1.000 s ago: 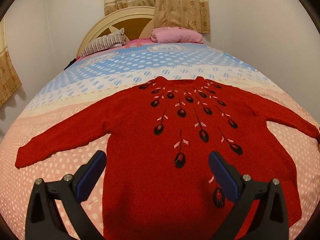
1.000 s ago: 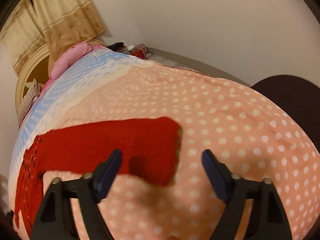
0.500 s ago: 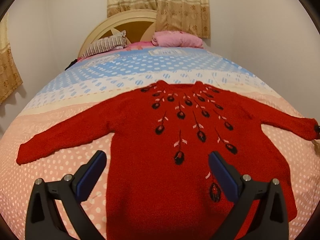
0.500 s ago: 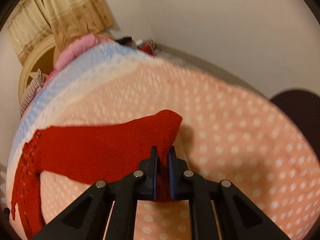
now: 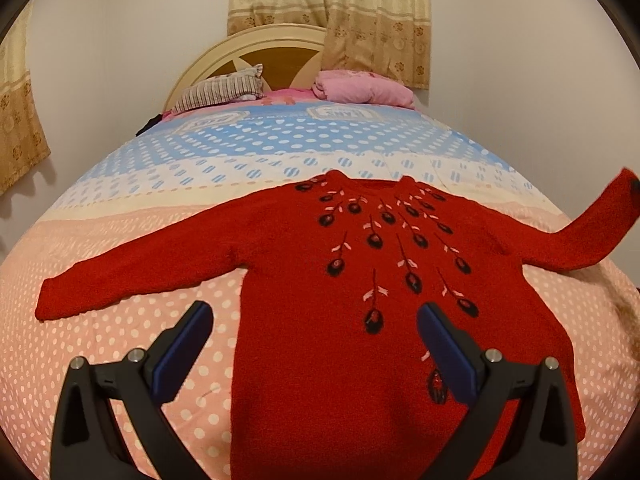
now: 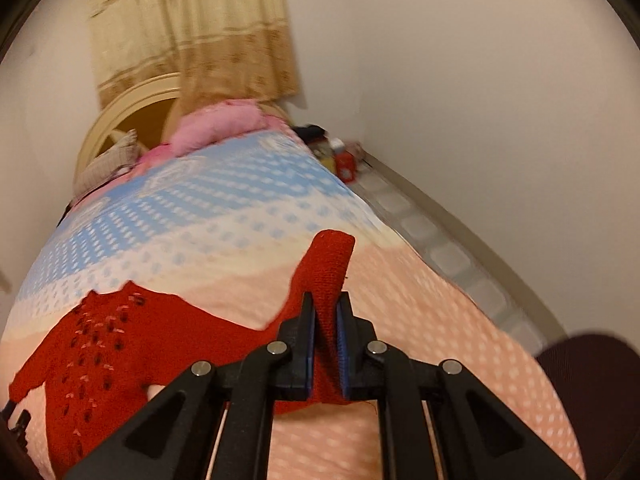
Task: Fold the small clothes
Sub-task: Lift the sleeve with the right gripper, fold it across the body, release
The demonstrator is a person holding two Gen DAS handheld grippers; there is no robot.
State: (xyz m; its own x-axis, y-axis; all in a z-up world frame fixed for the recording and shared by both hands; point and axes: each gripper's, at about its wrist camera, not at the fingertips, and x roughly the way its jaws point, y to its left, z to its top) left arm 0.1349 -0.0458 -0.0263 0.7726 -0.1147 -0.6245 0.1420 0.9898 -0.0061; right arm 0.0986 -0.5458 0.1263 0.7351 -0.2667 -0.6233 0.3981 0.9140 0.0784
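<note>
A red knitted sweater with a dark flower pattern lies face up on the dotted bedspread. Its left sleeve rests flat. Its right sleeve is lifted off the bed, its cuff high at the frame's right edge. My right gripper is shut on that sleeve, whose cuff sticks up beyond the pads. My left gripper hovers open over the sweater's lower body with nothing between its fingers.
A striped pillow and a pink folded blanket lie at the curved headboard. A wall and small items run along the bed's right side. A dark round seat sits at lower right.
My right gripper closed on the flat right sleeve near its cuff and lifted it up off the bed. The left gripper stayed open over the sweater's body.
</note>
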